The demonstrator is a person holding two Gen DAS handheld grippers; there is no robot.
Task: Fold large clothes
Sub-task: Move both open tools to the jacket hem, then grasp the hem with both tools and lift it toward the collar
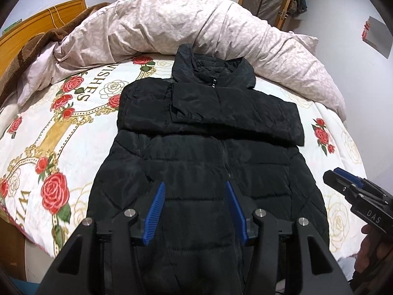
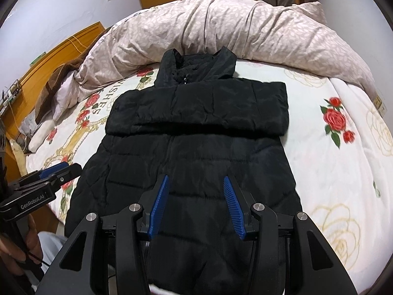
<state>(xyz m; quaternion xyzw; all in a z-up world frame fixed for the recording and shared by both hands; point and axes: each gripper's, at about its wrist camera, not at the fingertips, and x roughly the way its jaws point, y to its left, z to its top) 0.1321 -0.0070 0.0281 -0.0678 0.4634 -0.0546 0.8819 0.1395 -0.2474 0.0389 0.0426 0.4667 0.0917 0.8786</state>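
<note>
Our left gripper [image 1: 194, 189] and right gripper [image 2: 195, 183] hover with fingers spread, grasping nothing, over the black jacket's [image 1: 208, 152] hem at the bed's [image 1: 81, 132] near edge, sleeves folded across its chest.

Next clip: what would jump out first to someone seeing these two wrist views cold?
A black puffer jacket dominates, spread front-up across the middle of the bed, both sleeves folded across its chest and its hood toward the far side. Under it, the rose-printed bedsheet is loud, with a rumpled pale duvet heaped behind the hood. The left gripper and right gripper hover over the hem, jaws apart and holding nothing.
</note>
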